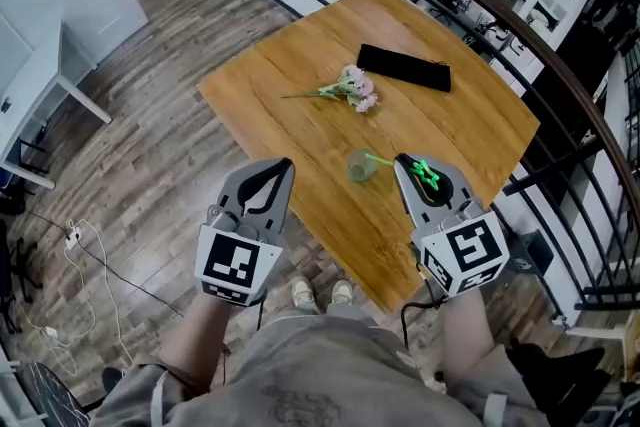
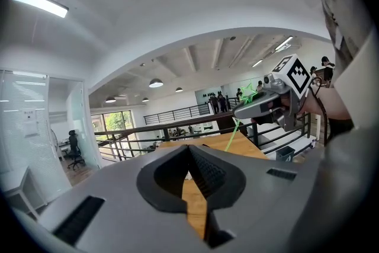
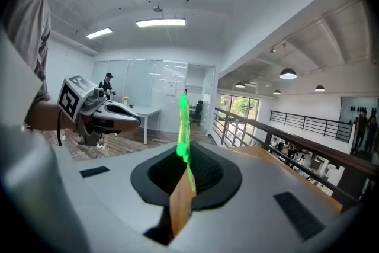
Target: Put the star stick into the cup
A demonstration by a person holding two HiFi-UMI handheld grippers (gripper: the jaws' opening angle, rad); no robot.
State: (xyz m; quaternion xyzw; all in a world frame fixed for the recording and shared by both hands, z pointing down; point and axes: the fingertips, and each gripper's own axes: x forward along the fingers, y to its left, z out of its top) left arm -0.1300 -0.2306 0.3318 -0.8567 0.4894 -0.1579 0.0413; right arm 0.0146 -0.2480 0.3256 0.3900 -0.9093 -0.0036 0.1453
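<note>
Green star stick (image 1: 428,175) clamped in the right gripper (image 1: 403,163), jaws pressed tight on the shaft just below the star. Star end up beside the gripper's nose, thin shaft slanting down and to the left toward the cup (image 1: 360,167). Free tip of the shaft at the cup's rim in the head view; inside the cup or only over it, impossible to tell. Seen edge-on in the right gripper view, as a bright green strip rising from between the closed jaws. Cup small, translucent, pale green, upright on the wooden table (image 1: 300,75) near its front edge, roughly between the two grippers. Left gripper (image 1: 287,163) off to the cup's left, not touching it, about level with the right one, jaws together and nothing between them. Farther up the table, a sprig of pink flowers (image 1: 352,90) lying flat near the middle. Just beyond it, and apart from it, a long black pouch (image 1: 404,67), also flat. Dark railing (image 1: 560,65) curving round the table's far and right sides. Wood-plank floor (image 1: 150,115) to the left and below, a pair of shoes (image 1: 320,293) under the table's near corner, a white desk (image 1: 40,85) at the far left.
</note>
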